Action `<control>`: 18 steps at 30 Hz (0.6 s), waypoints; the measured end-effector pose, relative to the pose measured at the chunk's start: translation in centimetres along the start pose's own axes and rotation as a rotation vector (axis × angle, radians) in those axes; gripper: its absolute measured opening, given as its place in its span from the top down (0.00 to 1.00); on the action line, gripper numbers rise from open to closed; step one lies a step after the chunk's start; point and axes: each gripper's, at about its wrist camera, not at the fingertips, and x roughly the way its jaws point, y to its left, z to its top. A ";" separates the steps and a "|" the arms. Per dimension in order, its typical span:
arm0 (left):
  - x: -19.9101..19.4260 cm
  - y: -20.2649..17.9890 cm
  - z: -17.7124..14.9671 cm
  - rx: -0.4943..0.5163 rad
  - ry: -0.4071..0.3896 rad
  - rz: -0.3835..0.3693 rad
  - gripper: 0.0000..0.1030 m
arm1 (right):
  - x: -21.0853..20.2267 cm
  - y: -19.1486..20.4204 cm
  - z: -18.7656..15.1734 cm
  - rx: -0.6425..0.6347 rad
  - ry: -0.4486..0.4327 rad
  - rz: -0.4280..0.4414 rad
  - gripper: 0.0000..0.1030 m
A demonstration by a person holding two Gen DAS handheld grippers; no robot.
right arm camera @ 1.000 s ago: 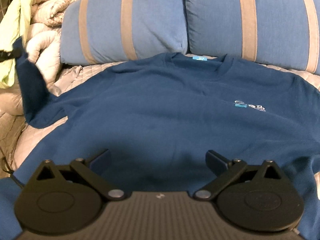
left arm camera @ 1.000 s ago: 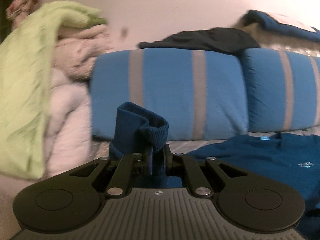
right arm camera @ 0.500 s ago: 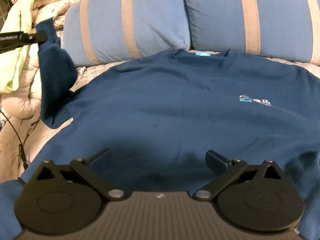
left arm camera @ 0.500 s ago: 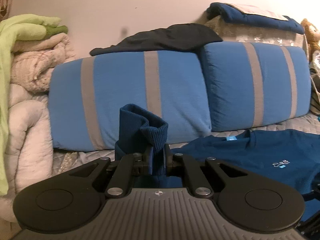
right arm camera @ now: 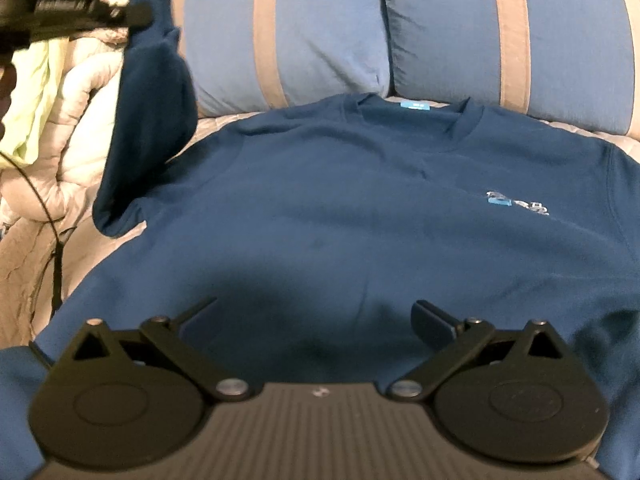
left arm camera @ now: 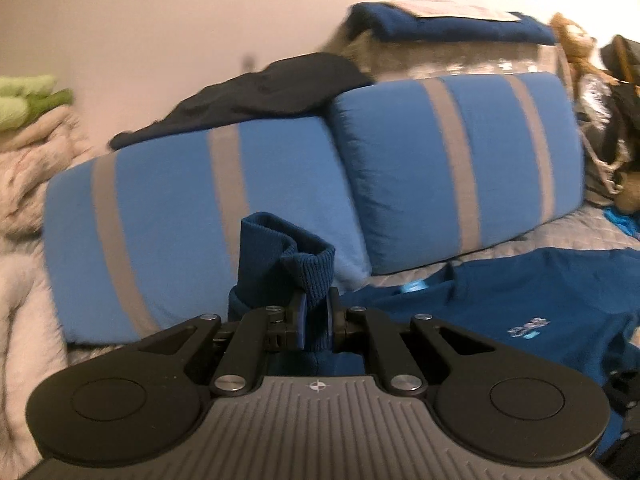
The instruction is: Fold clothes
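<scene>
My left gripper (left arm camera: pixel 315 320) pinches the ribbed cuff (left arm camera: pixel 308 268) of the dark blue sweatshirt (right arm camera: pixel 360 208) spread on the bed, its jaws easing apart; my right gripper (right arm camera: pixel 316 320) hangs wide and empty over the near hem; risk: the raised left sleeve slips free mid-fold.

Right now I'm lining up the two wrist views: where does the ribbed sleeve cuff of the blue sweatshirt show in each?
Left wrist: sleeve cuff at centre, standing up between the left gripper's pads.
Right wrist: top left, hanging from the left gripper.
Shared landmark: the sweatshirt's chest logo.
</scene>
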 end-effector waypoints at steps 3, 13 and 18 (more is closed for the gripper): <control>0.5 -2.1 0.0 0.045 -0.001 -0.095 0.66 | 0.1 0.1 -0.1 -0.003 0.004 -0.006 0.00; -0.6 -1.2 -3.9 0.095 0.059 -0.016 0.33 | -0.3 0.6 -0.2 -0.039 -0.016 -0.011 0.00; -1.9 0.9 -7.4 0.167 0.117 0.043 0.33 | -0.5 0.3 0.4 -0.024 -0.001 0.028 0.00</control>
